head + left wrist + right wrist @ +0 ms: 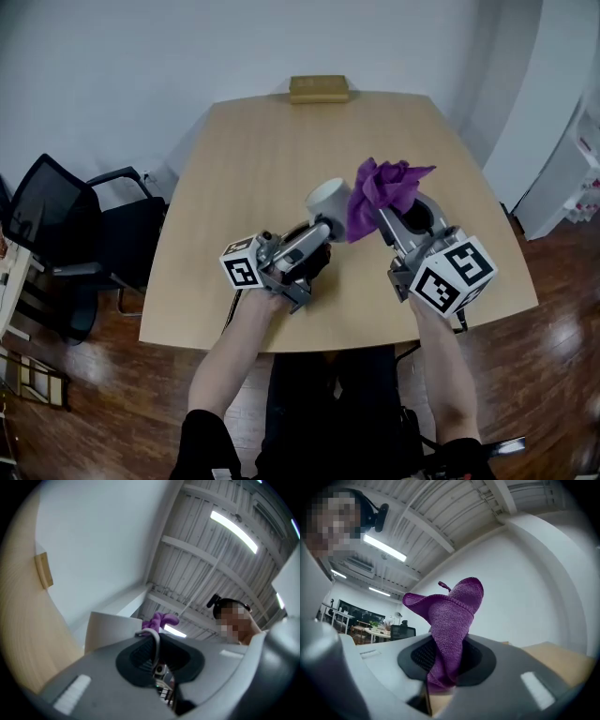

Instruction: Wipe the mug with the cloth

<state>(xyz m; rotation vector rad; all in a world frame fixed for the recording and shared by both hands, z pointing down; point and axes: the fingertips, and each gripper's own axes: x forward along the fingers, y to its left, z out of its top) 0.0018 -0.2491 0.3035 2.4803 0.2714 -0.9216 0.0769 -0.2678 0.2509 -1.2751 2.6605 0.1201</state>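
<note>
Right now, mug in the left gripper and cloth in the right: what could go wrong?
1. The left gripper holds the mug only by its thin handle, over the table. Wiping pressure could twist the mug in the pads or knock it loose.
2. The right gripper pinches the cloth low down, and most of it stands loose beyond the jaws. It may flop aside or pull out rather than press on the mug.
</note>
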